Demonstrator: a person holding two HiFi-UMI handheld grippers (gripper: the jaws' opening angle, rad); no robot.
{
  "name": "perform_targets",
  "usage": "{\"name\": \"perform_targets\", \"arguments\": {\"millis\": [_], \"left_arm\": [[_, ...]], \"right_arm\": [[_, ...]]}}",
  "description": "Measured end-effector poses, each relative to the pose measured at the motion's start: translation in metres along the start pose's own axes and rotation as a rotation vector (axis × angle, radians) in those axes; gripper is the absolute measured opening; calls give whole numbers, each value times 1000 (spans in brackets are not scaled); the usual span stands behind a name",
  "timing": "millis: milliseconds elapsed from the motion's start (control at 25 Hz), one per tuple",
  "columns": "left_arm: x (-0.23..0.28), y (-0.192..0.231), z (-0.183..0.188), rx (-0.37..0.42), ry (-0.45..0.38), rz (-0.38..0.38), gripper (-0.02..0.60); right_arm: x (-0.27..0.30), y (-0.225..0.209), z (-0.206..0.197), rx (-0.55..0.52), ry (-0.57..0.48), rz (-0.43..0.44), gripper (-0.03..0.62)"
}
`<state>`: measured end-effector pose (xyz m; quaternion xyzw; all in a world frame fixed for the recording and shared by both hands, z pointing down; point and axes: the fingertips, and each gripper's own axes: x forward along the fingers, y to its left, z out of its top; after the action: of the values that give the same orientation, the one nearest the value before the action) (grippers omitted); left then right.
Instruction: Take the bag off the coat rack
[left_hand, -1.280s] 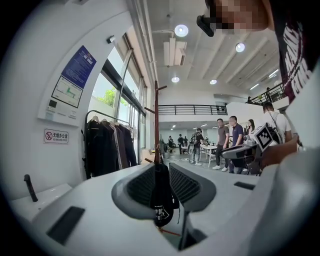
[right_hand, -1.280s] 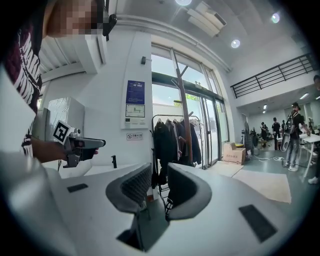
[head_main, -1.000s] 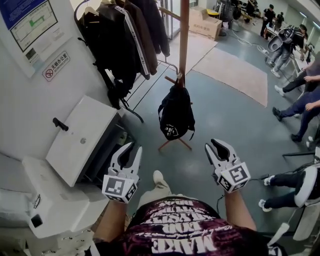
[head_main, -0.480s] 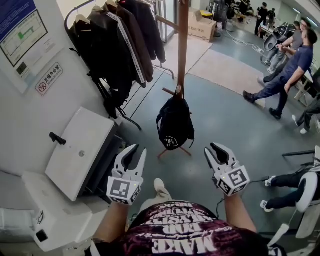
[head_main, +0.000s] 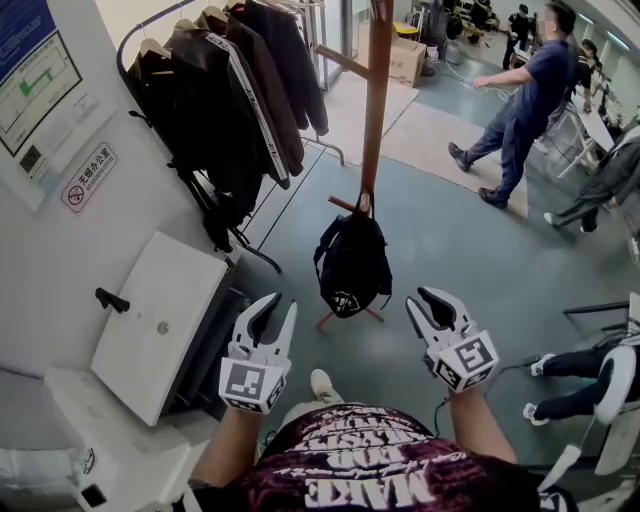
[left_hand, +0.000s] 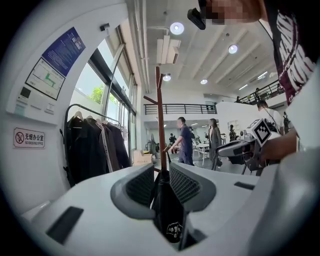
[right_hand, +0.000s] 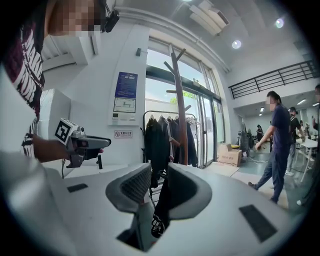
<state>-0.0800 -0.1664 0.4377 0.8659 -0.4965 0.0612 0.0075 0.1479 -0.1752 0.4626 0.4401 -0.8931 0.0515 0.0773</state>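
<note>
hanging at far left: dark jackets (head_main: 230, 100) on a garment rail against the white wall. below them, a white cabinet (head_main: 160, 315) with a black handle on its sloped top.

left gripper (head_main: 281, 306) held low, just right of the cabinet. jaws spread apart, nothing between them.

centre: black backpack (head_main: 352, 262) hangs by its top loop from a low peg of the wooden coat rack (head_main: 377, 90), its body against the pole. both grippers point toward it and are well apart from it. in each gripper view it shows through the jaw gap, beyond the tips, untouched.

right gripper (head_main: 420, 300) about level with the left, jaws likewise parted and empty.

upper right: a person in blue (head_main: 520, 95) mid-stride on the grey floor.
</note>
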Motion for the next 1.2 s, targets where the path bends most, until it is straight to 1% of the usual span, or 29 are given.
{"name": "perform_targets", "arguments": {"millis": [240,440,640,760,920,1040,1200], "left_arm": [[27,25,4,-1,-11,-25,84],[45,39,7,9,-15,-68,84],[59,52,7,20,-18,-114,84],[67,59,8,21,-22,-130,84],[78,62,9,11,-28,-150,84],[91,61,4,6,-13,-167,84],[112,61,4,17,-14,-177,84]], "right_arm": [[28,-10,9,-1,-2,-29,110],[47,-13,12,2,3,-59,110],[60,-15,18,7,-14,-98,110],[68,-16,18,27,-20,-115,110],[79,-15,18,21,-3,-113,110],[88,-20,15,26,11,-108,114],[102,-30,13,27,14,-95,118]]}}
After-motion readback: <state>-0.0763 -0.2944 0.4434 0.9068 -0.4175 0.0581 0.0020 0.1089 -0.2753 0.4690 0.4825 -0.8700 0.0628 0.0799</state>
